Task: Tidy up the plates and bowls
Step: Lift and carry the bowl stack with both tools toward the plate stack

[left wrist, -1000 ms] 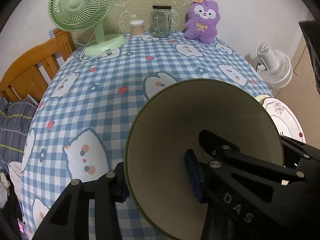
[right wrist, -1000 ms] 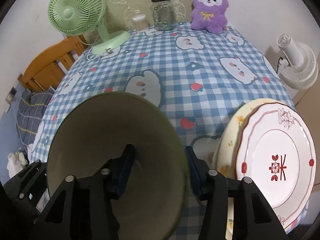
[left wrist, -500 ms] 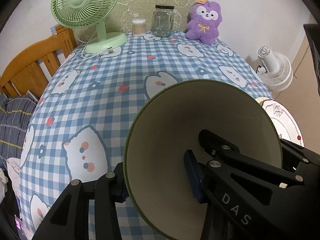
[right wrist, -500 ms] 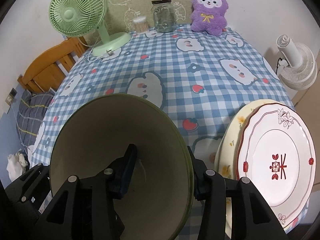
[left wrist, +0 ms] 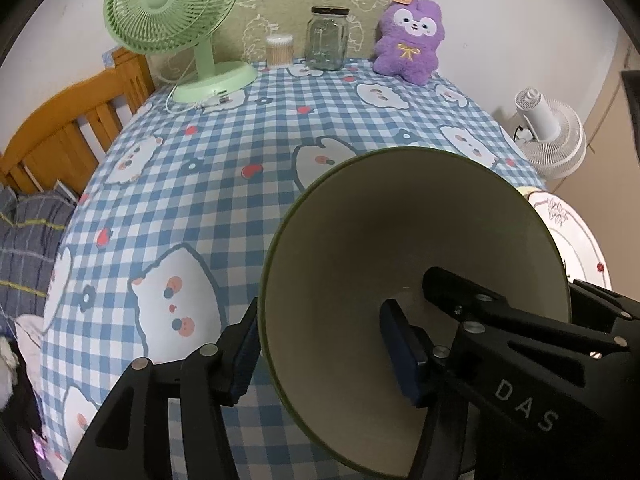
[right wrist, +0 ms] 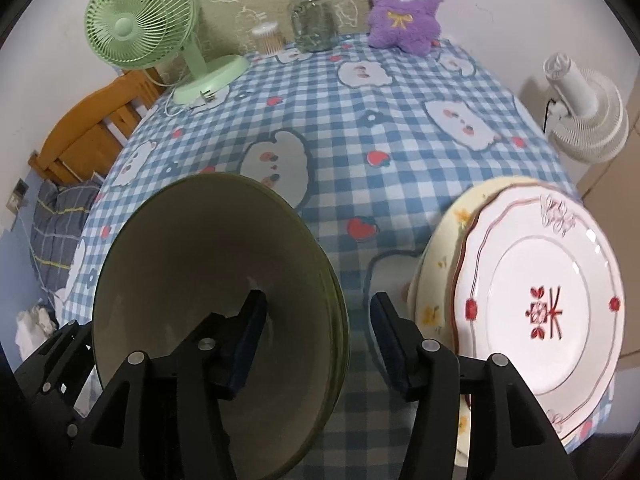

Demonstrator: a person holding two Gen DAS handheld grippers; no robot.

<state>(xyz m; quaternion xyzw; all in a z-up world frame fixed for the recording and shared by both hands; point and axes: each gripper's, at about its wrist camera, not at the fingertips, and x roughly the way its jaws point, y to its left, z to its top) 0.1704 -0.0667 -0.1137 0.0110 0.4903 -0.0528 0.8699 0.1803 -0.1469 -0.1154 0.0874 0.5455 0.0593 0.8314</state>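
My left claw point(left wrist: 320, 344) and right claw point(right wrist: 316, 340) have just been opening, spread astride opposite rims of the green bowl point(right wrist: 208, 280), which sits on the table point(right wrist: 400, 128) beside the stacked plates point(right wrist: 540, 312). A finger snagging the rim as I withdraw could tip it into them.

- Green bowl point(left wrist: 400, 248): lower rim hidden behind gripper fingers point(left wrist: 396, 344).
- White plate point(left wrist: 576, 240): mostly blocked by bowl in left view.
- Yellow plate point(right wrist: 436, 280): largely covered by the white plate.
- Jar point(right wrist: 312, 20) contents unreadable.
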